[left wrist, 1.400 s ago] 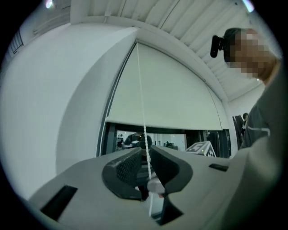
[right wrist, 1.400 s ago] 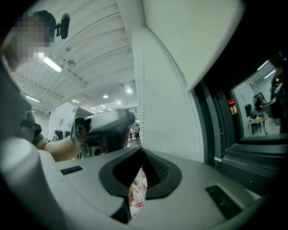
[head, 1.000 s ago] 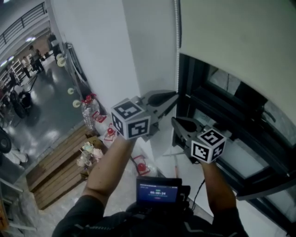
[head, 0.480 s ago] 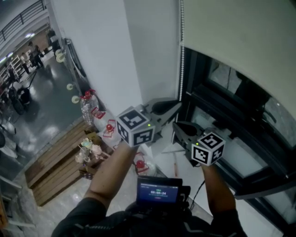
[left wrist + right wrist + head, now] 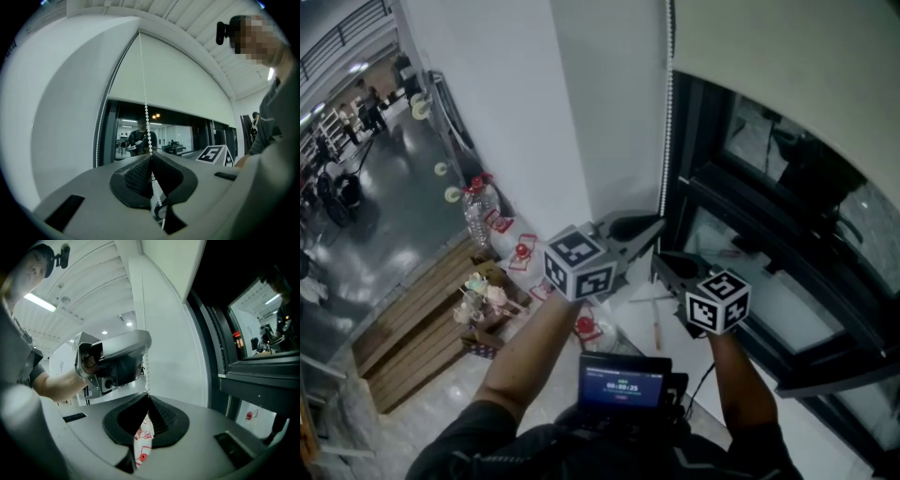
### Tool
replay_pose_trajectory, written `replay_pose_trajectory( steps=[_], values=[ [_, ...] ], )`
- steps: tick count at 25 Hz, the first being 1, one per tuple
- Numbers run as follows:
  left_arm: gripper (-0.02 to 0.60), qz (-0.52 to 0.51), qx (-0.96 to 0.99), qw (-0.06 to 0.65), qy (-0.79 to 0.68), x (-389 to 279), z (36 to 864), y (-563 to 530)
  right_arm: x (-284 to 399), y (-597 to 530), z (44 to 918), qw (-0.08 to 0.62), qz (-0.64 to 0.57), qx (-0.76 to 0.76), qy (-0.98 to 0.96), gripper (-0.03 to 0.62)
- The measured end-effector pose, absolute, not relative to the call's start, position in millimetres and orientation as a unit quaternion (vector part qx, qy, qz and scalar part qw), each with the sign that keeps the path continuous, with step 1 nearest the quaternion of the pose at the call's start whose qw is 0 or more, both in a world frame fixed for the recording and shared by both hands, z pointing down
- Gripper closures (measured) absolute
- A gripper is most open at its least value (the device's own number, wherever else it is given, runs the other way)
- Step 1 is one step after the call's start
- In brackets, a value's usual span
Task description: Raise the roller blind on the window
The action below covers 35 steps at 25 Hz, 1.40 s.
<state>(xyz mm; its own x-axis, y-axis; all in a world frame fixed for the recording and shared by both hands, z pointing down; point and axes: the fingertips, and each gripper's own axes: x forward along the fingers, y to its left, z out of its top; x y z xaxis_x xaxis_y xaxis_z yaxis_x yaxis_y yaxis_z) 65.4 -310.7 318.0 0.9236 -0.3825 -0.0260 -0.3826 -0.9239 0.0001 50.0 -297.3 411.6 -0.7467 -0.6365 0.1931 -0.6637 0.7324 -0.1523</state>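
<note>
Forearms (image 5: 525, 352) reach forward, left tool (image 5: 649, 223) and right tool (image 5: 662, 263) both clenched on bead chain (image 5: 667, 131).

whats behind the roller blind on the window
Below the roller blind's hem, the dark window frame and glass show. The upper window behind the fabric is covered.

1. Roller blind (image 5: 787, 66): plain cream.
2. Bead chain (image 5: 667, 122): white.
3. Window frame (image 5: 787, 234): black.
4. Left gripper (image 5: 150, 158) and right gripper (image 5: 148, 397): grey shells, black cross-hatched pads, cubes patterned with black-and-white square markers.
5. Wall (image 5: 534, 112): white.
6. Bottle (image 5: 478, 223): clear, red cap.
</note>
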Motion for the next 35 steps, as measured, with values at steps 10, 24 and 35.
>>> replay_pose_trajectory(
  steps=[10, 24, 35],
  values=[
    [0.574, 0.026, -0.979, -0.006, 0.2, 58.1, 319.2, -311.6, 80.4, -292.3, 318.2, 0.025, 0.012, 0.383, -0.924, 0.525],
    [0.577, 0.025, -0.982, -0.005, 0.187, 57.1, 321.5, -300.7, 44.8, -313.3, 230.4, -0.039, -0.036, 0.34, -0.939, 0.525],
    [0.577, 0.031, -0.981, -0.01, 0.193, 55.6, 326.9, -303.6, 36.2, -313.1, 238.4, -0.052, -0.028, 0.328, -0.943, 0.591]
  ],
)
